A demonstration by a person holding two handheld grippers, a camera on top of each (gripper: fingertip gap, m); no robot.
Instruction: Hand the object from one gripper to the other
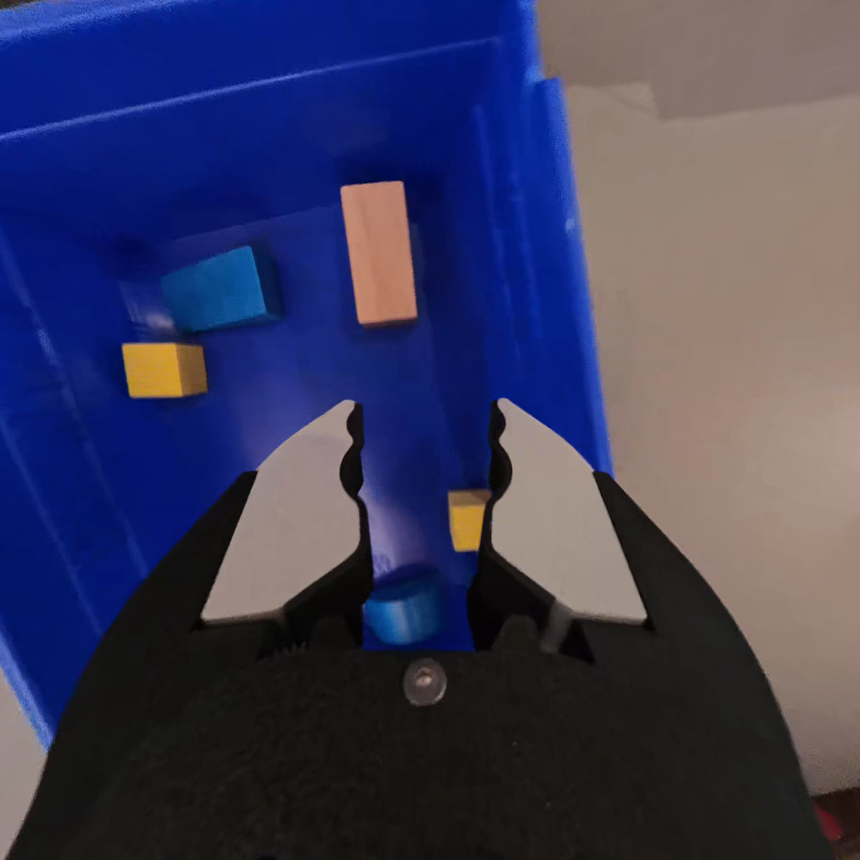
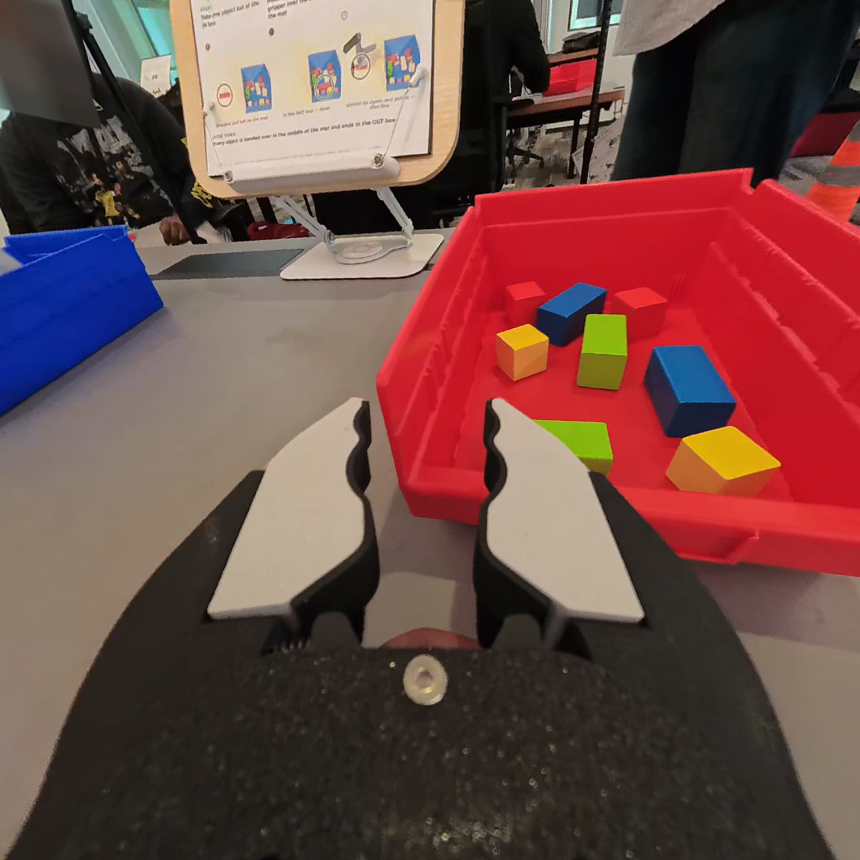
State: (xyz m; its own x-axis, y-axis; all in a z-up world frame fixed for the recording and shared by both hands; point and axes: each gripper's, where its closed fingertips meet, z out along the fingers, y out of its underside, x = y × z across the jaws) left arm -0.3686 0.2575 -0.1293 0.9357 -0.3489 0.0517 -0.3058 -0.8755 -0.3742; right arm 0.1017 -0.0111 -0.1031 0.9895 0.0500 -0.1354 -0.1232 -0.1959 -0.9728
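Left gripper [image 1: 426,409] empty, agape over blue bin [image 1: 279,116]; printed sign [image 2: 316,79] behind.

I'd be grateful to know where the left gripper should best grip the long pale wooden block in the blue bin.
Grip the pale block across its long side faces at mid-length, descending from above. It lies flat, clear of neighbours; left gripper is open.

Left gripper [image 1: 426,409] fills the lower frame, jaws parted and empty; right gripper [image 2: 427,409] likewise, holding nothing.
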